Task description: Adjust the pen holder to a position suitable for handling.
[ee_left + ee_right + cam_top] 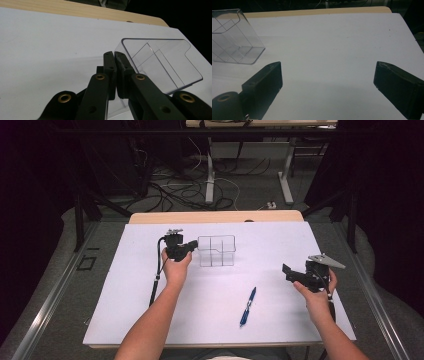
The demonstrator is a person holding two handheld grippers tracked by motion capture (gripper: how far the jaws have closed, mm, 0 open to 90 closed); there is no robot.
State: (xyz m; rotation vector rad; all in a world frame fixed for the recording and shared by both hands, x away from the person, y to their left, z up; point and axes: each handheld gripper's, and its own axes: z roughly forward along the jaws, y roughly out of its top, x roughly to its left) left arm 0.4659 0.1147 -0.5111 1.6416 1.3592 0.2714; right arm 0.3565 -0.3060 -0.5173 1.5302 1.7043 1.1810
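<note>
Two grippers are held over a white table [150,310]. The left gripper [194,243] is seen in the high view at the left wall of a clear plastic organizer [216,251] – a divided box standing toward the far middle of the table. In the left gripper view its jaws are closed together on the organizer's near wall, which is pinched between the pads. The right gripper [286,271] is held near the table's right edge, well apart from the organizer – its jaws stand wide apart with nothing between them. A blue pen [248,306] lies on the table between the two forearms.
</note>
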